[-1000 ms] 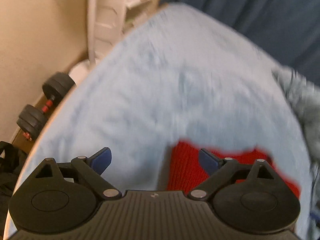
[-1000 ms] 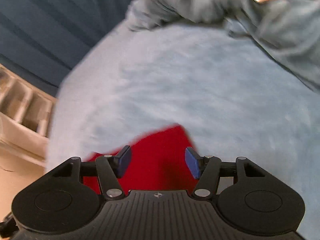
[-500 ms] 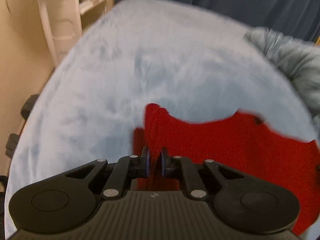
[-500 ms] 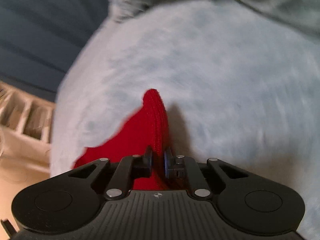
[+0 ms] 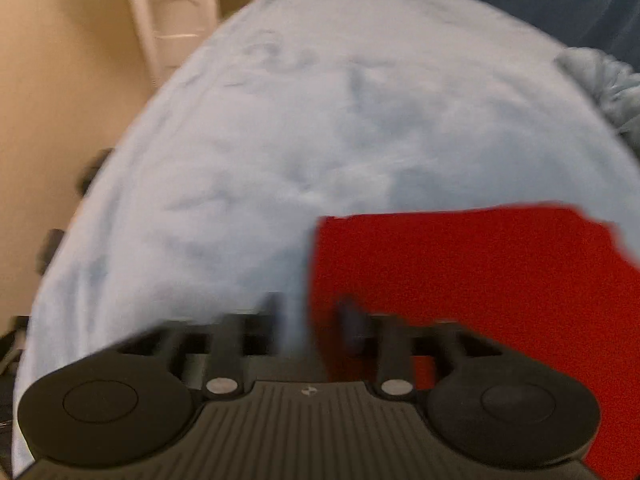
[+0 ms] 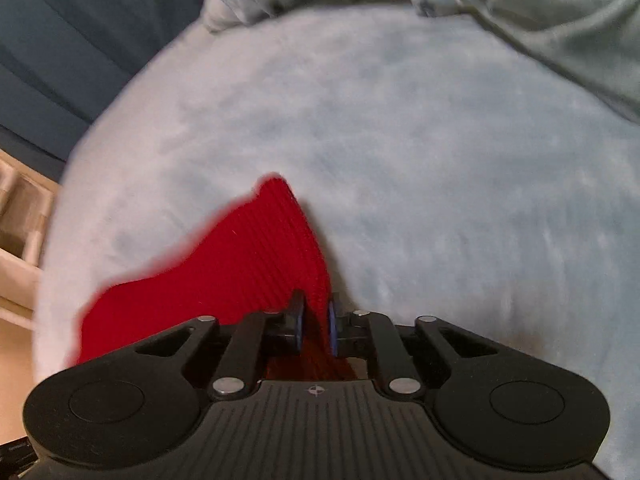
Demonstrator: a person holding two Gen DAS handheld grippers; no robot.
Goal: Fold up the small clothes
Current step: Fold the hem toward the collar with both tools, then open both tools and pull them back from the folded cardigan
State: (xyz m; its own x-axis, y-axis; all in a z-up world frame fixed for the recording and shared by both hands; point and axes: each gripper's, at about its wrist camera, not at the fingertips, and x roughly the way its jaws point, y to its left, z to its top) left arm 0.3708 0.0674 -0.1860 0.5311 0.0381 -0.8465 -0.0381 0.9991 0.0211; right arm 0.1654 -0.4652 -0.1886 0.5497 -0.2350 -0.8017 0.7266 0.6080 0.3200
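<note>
Red knit cloth [image 6: 224, 280] lies on the pale blue blanket [image 5: 320, 128], and half a second ago both grippers were pinched on its near edge; now the left gripper [image 5: 310, 320] has its fingers parted (blurred with motion, so how wide is hard to judge), with the cloth's left edge running between them and nothing clamped. The right gripper [image 6: 314, 326] is still closed on a raised ridge of the cloth, which tents up to a peak ahead of it. In the left view the far edge, ragged before, now reads as a straight line, so I judge a fold has just been laid and the left side let go; the right side seems due to release next. Open blanket stretches ahead of and to the left of the cloth. A rumpled grey-blue bedding heap [image 6: 520, 4] borders the far right, a pale shelf unit [image 5: 176, 12] stands off the bed's left edge, well apart.
</note>
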